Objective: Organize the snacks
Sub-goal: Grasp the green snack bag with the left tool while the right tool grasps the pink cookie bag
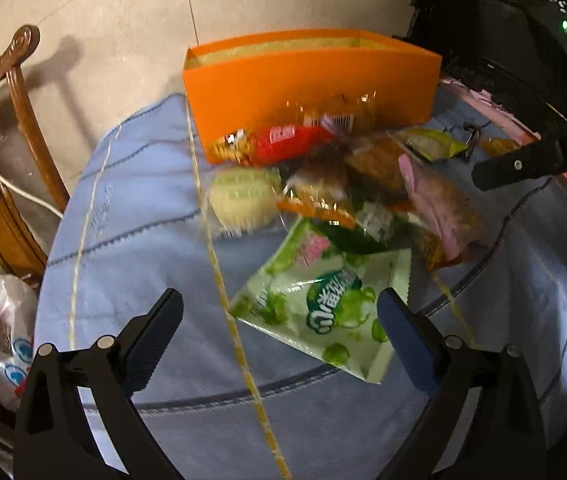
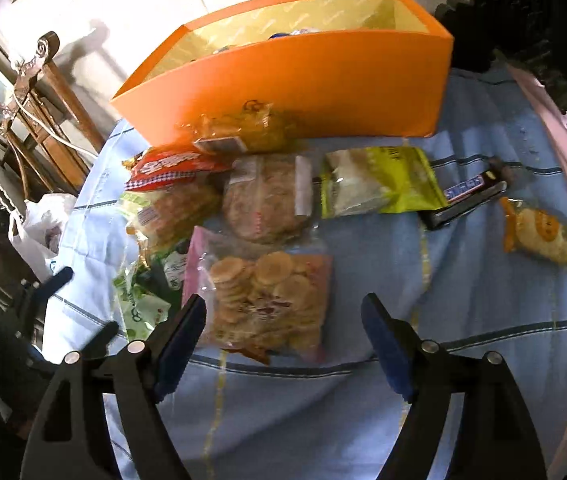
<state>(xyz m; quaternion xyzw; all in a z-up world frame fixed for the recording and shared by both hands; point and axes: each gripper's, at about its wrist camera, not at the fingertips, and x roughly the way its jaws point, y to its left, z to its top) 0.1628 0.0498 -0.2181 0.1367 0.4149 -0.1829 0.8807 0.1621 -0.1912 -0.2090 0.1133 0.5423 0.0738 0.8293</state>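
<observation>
Meanwhile, both claws, left gripper (image 1: 279, 320) and right gripper (image 2: 283, 328), hang released above heaped snacks; slippery green packet (image 1: 323, 312) could slide away when pinched.

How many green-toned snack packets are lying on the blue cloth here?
2. A pale green candy bag lies nearest the left tool; a yellow-green packet lies in front of the orange box, beside the Snickers bar. The pile may hide others.

A home dining room: a carved wooden chair (image 1: 15, 128) left of the fingers, a round table under a blue cloth (image 1: 131, 216) ahead, tiled floor (image 1: 123, 20) beyond
</observation>
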